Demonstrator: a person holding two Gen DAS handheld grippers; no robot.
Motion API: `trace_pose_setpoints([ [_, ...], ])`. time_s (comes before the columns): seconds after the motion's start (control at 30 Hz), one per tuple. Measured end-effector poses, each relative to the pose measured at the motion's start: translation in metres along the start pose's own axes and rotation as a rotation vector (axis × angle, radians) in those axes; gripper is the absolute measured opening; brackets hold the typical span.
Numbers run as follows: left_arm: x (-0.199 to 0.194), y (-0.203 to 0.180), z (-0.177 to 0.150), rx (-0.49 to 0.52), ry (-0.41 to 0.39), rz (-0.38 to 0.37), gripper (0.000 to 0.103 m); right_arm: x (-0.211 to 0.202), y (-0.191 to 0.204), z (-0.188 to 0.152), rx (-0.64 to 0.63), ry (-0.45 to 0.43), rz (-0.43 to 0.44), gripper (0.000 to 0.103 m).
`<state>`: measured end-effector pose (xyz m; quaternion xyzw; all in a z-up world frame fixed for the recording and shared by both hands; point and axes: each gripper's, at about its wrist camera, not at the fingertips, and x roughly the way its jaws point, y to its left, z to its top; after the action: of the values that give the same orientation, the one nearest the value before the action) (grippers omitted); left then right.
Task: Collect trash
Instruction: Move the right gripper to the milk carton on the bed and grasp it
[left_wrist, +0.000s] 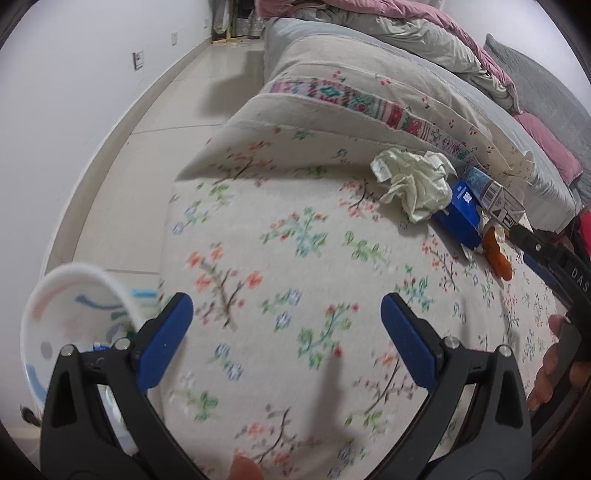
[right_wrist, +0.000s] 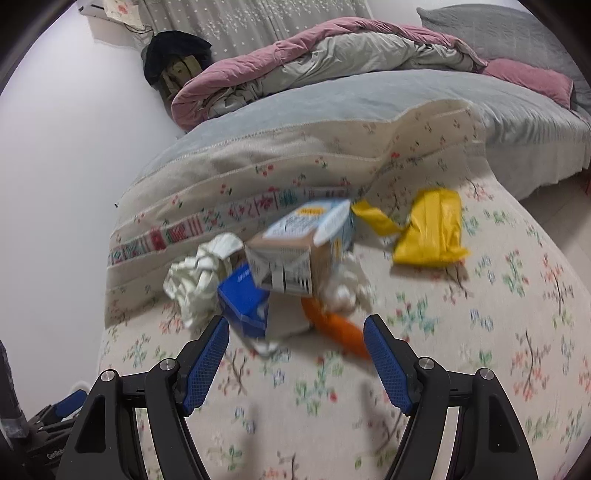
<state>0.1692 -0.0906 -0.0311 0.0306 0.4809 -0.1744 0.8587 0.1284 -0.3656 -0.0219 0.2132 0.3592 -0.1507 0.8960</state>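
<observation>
A heap of trash lies on a floral cloth (right_wrist: 406, 369): crumpled white paper (right_wrist: 199, 280) (left_wrist: 415, 181), a blue box (right_wrist: 242, 297) (left_wrist: 458, 212), a pale carton (right_wrist: 301, 245) (left_wrist: 496, 197), an orange wrapper (right_wrist: 338, 328) (left_wrist: 496, 254) and a yellow bag (right_wrist: 430, 230). My right gripper (right_wrist: 295, 341) is open just short of the blue box and orange wrapper, nothing between its fingers. My left gripper (left_wrist: 286, 321) is open over bare cloth, well left of the heap. A white bin (left_wrist: 74, 325) with a patterned rim stands at the left, beside the left finger.
Behind the heap rises a bed (right_wrist: 332, 103) with a pink and grey duvet (right_wrist: 314, 51) and pillows (right_wrist: 509, 33). Tiled floor (left_wrist: 155, 122) and a white wall (left_wrist: 55, 92) lie to the left. A person's hand (left_wrist: 550, 369) grips the other tool at the right edge.
</observation>
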Motion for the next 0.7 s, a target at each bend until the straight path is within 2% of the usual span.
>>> trace_pose_setpoints([
  [0.27,0.021,-0.019,0.024,0.043,0.01,-0.006,0.101,0.025,-0.002,0.029,-0.003,-0.016,0.013,0.077],
  [0.5,0.039,-0.031,0.042,0.041,0.029,-0.047,0.101,0.045,0.0,0.039,-0.017,-0.004,0.026,0.077],
  [0.53,0.041,-0.032,0.046,0.043,0.031,-0.053,0.101,0.047,0.0,0.04,-0.019,-0.002,0.023,0.075],
  [0.57,0.043,-0.034,0.048,0.043,0.031,-0.059,0.101,0.048,-0.001,0.04,-0.021,-0.003,0.018,0.068],
  [0.7,0.047,-0.04,0.053,0.041,0.027,-0.101,0.101,0.046,-0.009,0.041,-0.016,-0.017,0.017,0.063],
])
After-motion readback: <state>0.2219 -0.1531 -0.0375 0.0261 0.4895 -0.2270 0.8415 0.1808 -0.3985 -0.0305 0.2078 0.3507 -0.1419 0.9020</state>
